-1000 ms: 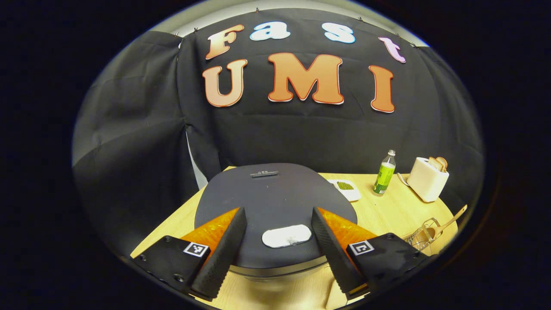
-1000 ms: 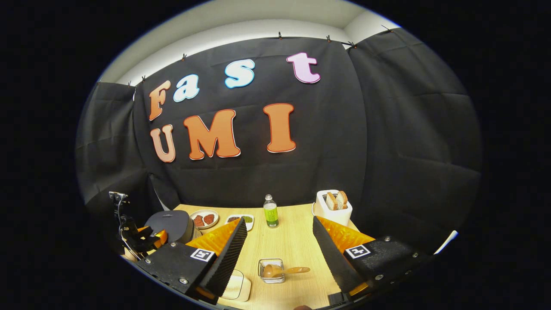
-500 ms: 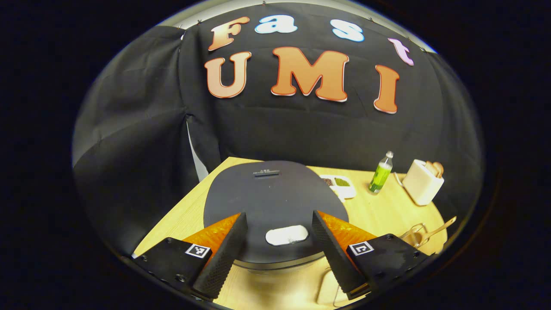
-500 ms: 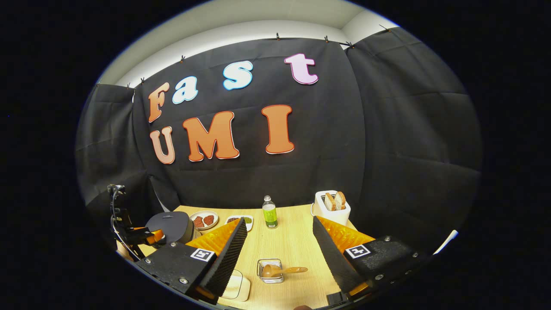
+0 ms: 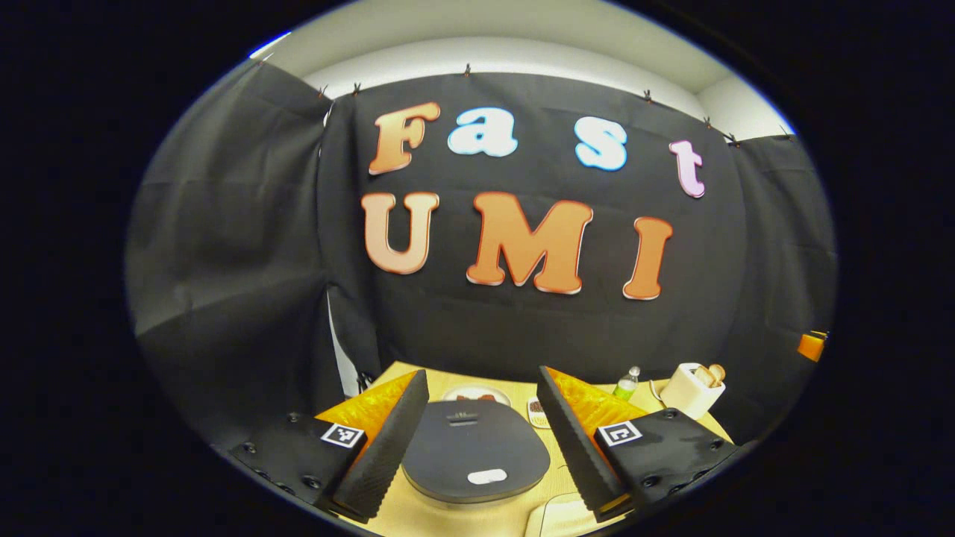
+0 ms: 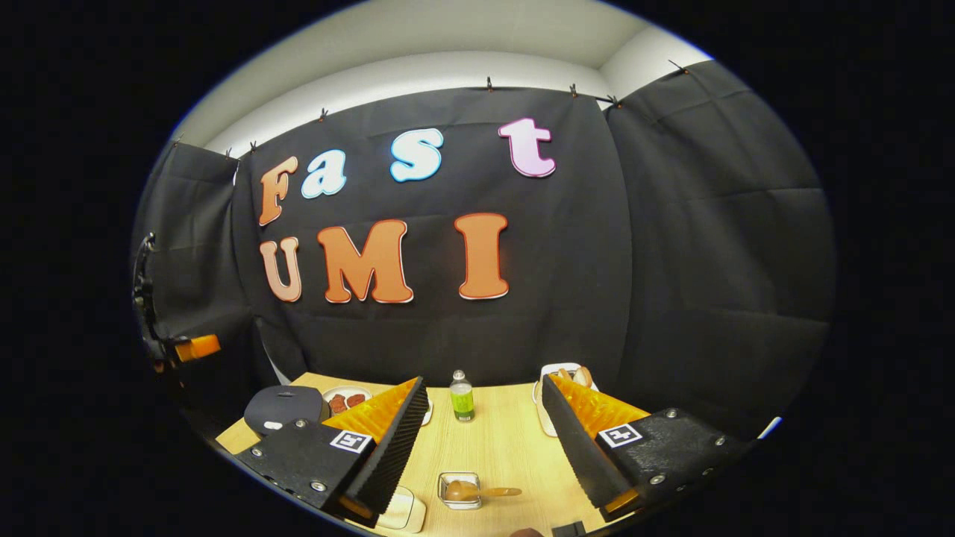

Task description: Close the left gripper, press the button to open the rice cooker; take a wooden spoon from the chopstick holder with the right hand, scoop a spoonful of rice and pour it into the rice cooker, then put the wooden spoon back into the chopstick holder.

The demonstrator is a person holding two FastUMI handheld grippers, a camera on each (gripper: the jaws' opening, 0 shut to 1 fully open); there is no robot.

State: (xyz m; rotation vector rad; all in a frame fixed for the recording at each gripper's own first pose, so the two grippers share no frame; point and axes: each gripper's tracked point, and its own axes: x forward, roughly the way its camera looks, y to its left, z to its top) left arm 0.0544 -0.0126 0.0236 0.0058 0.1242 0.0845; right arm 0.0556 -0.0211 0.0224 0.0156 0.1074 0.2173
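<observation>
The dark grey rice cooker (image 5: 474, 455) stands with its lid down, its white button (image 5: 486, 476) facing me. My left gripper (image 5: 481, 375) hovers well above and in front of it, open, nothing between the fingers. In the right gripper view the cooker (image 6: 283, 409) sits at the table's left end, and the left gripper (image 6: 179, 347) hangs high above it. My right gripper (image 6: 485, 383) is open and holds nothing. Below it a small wire chopstick holder (image 6: 458, 492) holds the wooden spoon (image 6: 481, 491), whose handle points right.
On the wooden table (image 6: 500, 447) stand a green bottle (image 6: 461, 397), a white toaster (image 5: 690, 388) with bread, a plate of red food (image 6: 343, 401) and a cream container (image 6: 403, 512) near the front edge. Black cloth walls close in behind and at both sides.
The left gripper has risen and pulled back from the cooker, which now looks much smaller; the lid stays shut. The right gripper has lifted slightly. Both remain open.
</observation>
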